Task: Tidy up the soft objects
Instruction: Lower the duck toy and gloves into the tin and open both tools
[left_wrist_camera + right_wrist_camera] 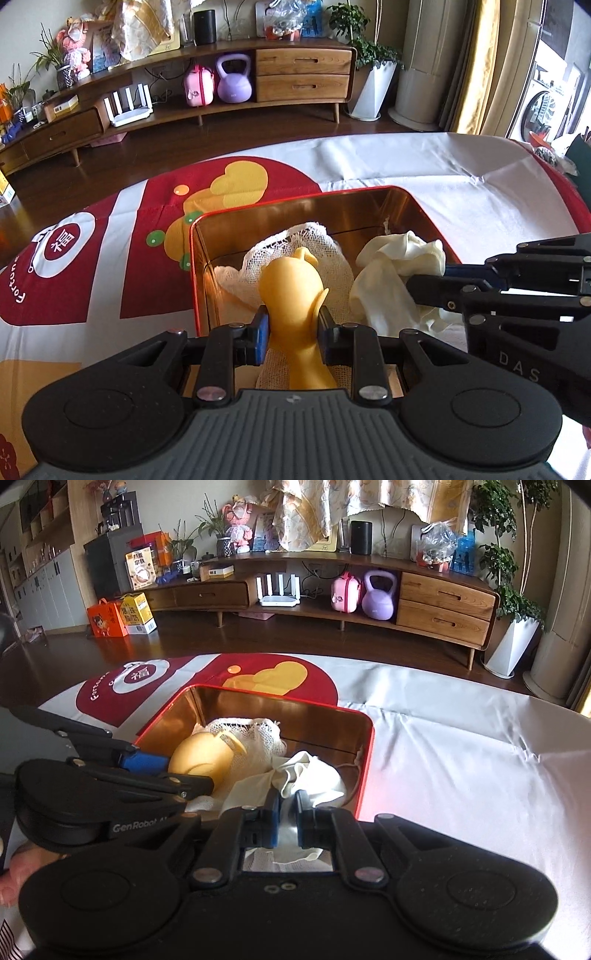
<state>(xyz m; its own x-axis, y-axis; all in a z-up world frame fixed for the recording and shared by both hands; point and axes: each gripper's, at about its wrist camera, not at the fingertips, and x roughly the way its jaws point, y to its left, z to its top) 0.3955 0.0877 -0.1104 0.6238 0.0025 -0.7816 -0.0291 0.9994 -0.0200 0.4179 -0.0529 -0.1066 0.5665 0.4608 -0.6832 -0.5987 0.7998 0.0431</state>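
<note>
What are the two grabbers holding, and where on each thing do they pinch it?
The left gripper pinches the yellow toy around its narrow middle. The right gripper pinches a bunched fold of the cream cloth.

I'm working in a home living room: a long wooden media cabinet (443, 602) lines the far wall, holding a router (279, 590) and purple kettlebell (378, 596). Potted plants (509, 590) and curtains (480, 66) stand far right.
</note>
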